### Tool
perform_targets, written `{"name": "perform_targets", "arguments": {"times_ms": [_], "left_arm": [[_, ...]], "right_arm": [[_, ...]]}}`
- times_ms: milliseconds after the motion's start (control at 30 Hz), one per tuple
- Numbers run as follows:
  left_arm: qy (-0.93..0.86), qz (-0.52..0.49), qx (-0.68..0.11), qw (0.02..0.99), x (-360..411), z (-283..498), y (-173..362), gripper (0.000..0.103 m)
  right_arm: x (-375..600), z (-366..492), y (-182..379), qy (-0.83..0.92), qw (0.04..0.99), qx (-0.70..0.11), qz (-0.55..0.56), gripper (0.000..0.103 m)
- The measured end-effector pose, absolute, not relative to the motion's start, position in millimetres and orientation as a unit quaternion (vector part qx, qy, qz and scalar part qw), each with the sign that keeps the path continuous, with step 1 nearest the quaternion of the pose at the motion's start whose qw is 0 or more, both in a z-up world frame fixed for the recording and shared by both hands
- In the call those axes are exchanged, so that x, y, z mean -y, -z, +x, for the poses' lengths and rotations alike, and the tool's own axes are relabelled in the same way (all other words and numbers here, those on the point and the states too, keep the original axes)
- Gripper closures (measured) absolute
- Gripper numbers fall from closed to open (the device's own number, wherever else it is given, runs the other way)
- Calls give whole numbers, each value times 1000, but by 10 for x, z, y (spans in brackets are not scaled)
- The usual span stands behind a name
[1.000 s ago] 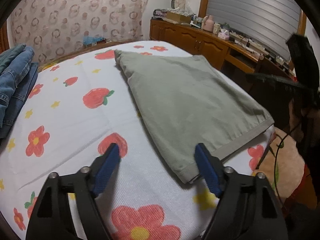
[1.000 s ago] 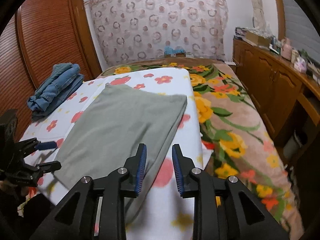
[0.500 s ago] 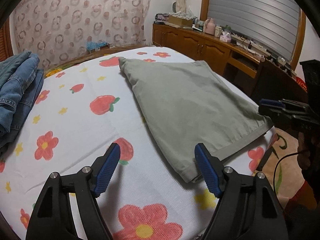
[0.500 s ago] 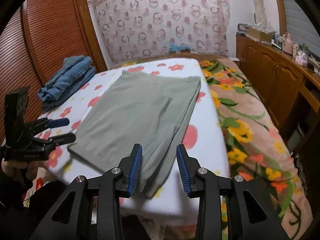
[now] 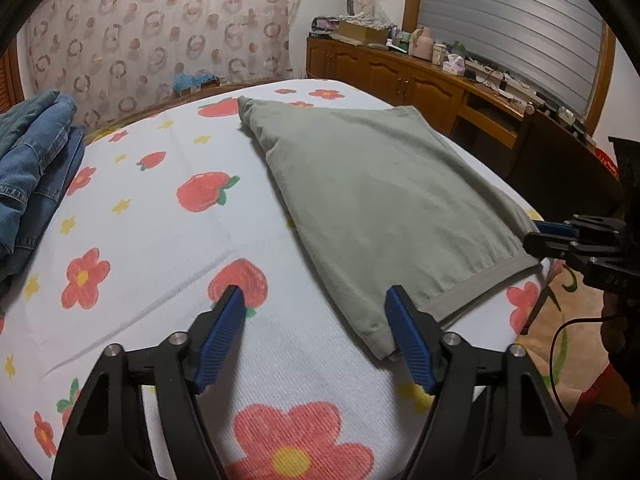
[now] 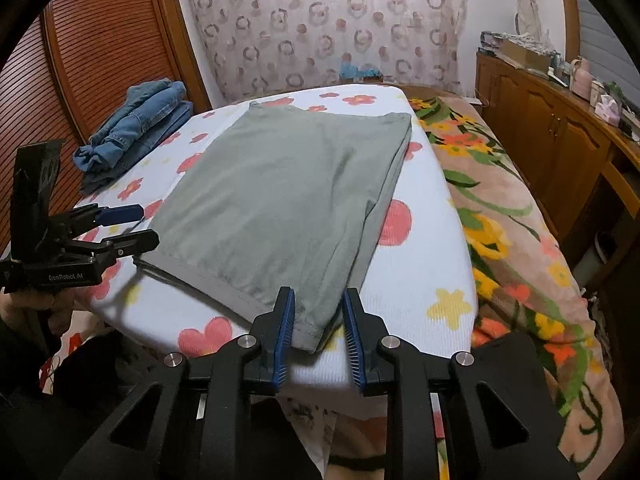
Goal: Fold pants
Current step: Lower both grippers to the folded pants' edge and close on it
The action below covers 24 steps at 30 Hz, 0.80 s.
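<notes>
Grey-green pants [image 5: 372,200] lie folded flat on the flowered white sheet [image 5: 160,220]. My left gripper [image 5: 316,320] hovers over the sheet, its jaws closing. The pants' near hem corner lies just inside its right finger and the pads do not press it. In the right wrist view the pants [image 6: 288,184] reach toward me. My right gripper [image 6: 318,320] has its jaws closing around the near right hem corner, which sits between the pads with a gap still showing. The left gripper [image 6: 120,228] appears at the pants' left hem corner, and the right gripper [image 5: 560,236] at the hem's far end.
A pile of blue jeans [image 6: 136,128] lies at the bed's far left. A floral blanket [image 6: 512,220] covers the bed's right side. A wooden cabinet [image 5: 420,80] with clutter runs along the right wall. Slatted wooden doors [image 6: 80,60] stand to the left.
My right gripper has come in to the pants' near right corner, its jaws widening and then narrowing around it. The left jaws have narrowed slightly and the left hand has kept still.
</notes>
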<state>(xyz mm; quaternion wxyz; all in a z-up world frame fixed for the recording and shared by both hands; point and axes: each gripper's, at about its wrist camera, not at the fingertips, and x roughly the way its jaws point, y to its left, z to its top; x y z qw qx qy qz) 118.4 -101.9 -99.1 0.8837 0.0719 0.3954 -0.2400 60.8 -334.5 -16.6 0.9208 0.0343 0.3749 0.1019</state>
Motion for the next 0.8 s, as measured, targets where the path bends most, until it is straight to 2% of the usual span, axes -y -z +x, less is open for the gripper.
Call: {"name": "perform_targets", "arguments": {"times_ms": [167, 267, 467, 800], "left_arm": [[253, 74, -396, 879, 1048, 1144, 989, 50], [260, 73, -399, 876, 1060, 1130, 991, 55], [269, 68, -399, 874, 1050, 1089, 983, 59], [283, 66, -399, 870, 1034, 968, 953, 62]], "right_arm": [[3331, 619, 179, -95, 922, -372, 42, 77], [3327, 599, 207, -93, 923, -372, 42, 75], [3316, 582, 221, -90, 924, -370, 38, 71], [3332, 568, 223, -101, 923, -369, 48, 71]]}}
